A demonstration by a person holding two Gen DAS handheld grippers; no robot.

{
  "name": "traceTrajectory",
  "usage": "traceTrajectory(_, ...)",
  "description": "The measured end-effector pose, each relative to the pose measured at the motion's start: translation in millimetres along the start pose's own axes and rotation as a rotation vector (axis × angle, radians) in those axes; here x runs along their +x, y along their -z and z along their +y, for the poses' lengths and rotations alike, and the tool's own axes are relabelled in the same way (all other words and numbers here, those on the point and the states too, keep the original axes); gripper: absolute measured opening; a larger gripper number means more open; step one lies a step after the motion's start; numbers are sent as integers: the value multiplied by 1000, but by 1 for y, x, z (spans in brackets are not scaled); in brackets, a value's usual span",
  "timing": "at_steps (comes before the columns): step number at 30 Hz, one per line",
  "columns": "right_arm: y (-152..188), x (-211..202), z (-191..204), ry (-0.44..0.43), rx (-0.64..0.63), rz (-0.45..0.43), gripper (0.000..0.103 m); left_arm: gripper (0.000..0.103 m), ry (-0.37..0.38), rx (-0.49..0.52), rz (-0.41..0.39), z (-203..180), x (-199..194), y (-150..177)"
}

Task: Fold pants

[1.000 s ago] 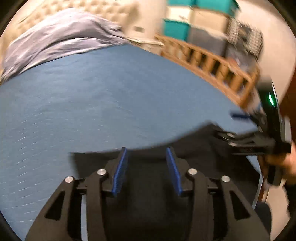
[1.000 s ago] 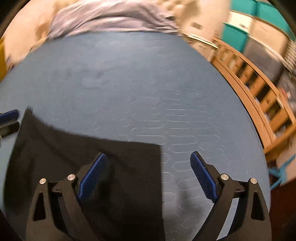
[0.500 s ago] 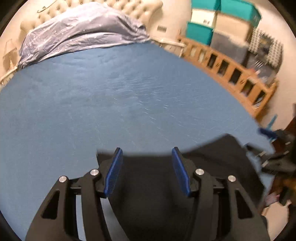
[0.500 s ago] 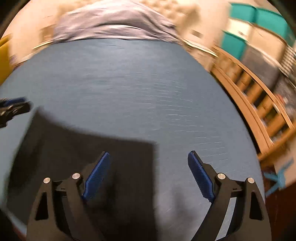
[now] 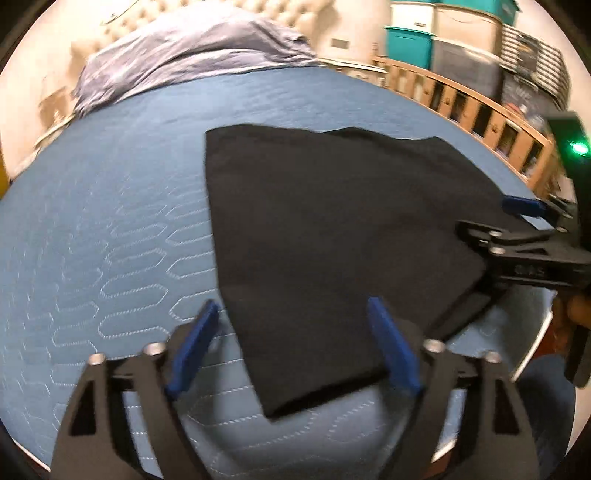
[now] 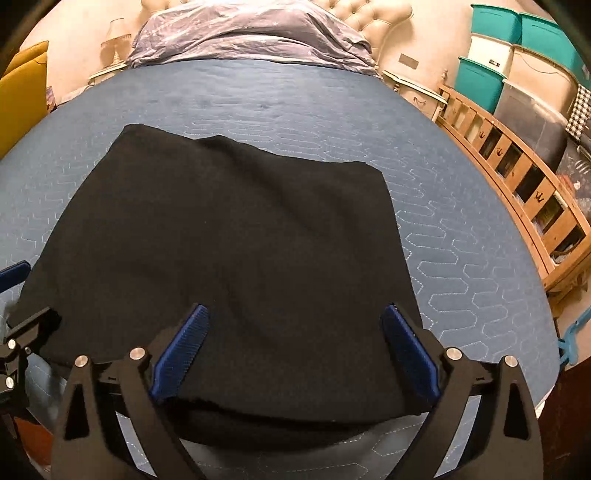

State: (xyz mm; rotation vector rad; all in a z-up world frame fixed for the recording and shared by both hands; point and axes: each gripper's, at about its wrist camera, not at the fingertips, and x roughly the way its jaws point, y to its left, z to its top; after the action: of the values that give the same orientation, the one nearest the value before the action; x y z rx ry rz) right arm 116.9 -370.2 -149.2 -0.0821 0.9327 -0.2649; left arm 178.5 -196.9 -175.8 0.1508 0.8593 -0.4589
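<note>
Pants (image 6: 221,251), black, lie folded into a rough trapezoid on blue quilted bedspread (image 6: 461,236), nearer its foot edge than the crumpled grey duvet (image 6: 251,33) at the head end. Fabric mostly flat w/ soft ripples; near hem doubled over, seen in R wrist view only.

Right gripper (image 6: 291,347): jaws wide apart, blue pads (image 6: 181,347) straddling the pants' near right portion, nothing pinched. Cannot tell if pads touch the cloth or hover just above.

Left gripper (image 5: 291,343): jaws also spread wide, empty, over the pants' near left corner; left pad sits over bare bedspread just beside the pants' edge.

L wrist view only: right gripper seen side-on at the pants' right edge, green LED (image 5: 579,148) lit on its body, part of a hand (image 5: 576,314) below it. L view blurred.

R wrist view only: yellow chair (image 6: 22,92) left of pants, lamp (image 6: 116,37) by the duvet, wooden rail (image 6: 517,177) + teal bins (image 6: 480,81) right of pants.
</note>
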Motion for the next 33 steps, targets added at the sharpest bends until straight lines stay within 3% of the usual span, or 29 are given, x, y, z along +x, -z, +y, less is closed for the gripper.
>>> traceTrajectory(2,-10,-12,-4,24,41,-25,93,90,12,-20,-16,5,-4,3)
traceTrajectory(4,-21,-30,-4,-24,80,-101,93,88,-28,-8,-91,3,-17,3)
traceTrajectory(6,-49,-26,-3,7,84,-115,93,88,-49,24,-130,-6,-23,2)
traceTrajectory(8,-76,2,7,7,37,-75,93,87,-69,67,-92,-16,-14,5)
traceTrajectory(10,-99,49,16,45,-25,19,91,87,-88,69,-100,-19,-9,13)
traceTrajectory(15,-122,92,-11,155,31,91,91,87,-91,101,-106,-21,-12,18)
traceTrajectory(17,-122,74,-24,185,106,67,91,87,-87,95,-93,-18,-18,14)
traceTrajectory(21,-96,14,-8,101,67,-54,92,84,-13,39,-166,-22,-44,-13)
traceTrajectory(23,-68,8,5,108,6,-31,92,74,72,20,-90,-26,-33,-22)
traceTrajectory(24,-56,12,7,121,-13,-9,92,55,136,-11,-4,-23,-22,-23)
traceTrajectory(26,-36,13,-9,72,34,21,91,53,230,-107,-2,4,-22,-30)
traceTrajectory(28,-28,0,-52,6,157,-7,93,79,254,-216,10,42,-14,-43)
traceTrajectory(29,-31,2,-71,-40,216,5,94,79,306,-279,50,61,-2,-48)
traceTrajectory(31,-35,21,-116,-266,385,98,94,76,353,-340,123,93,27,-60)
traceTrajectory(33,-38,40,-132,-409,410,164,94,74,458,-372,179,108,52,-67)
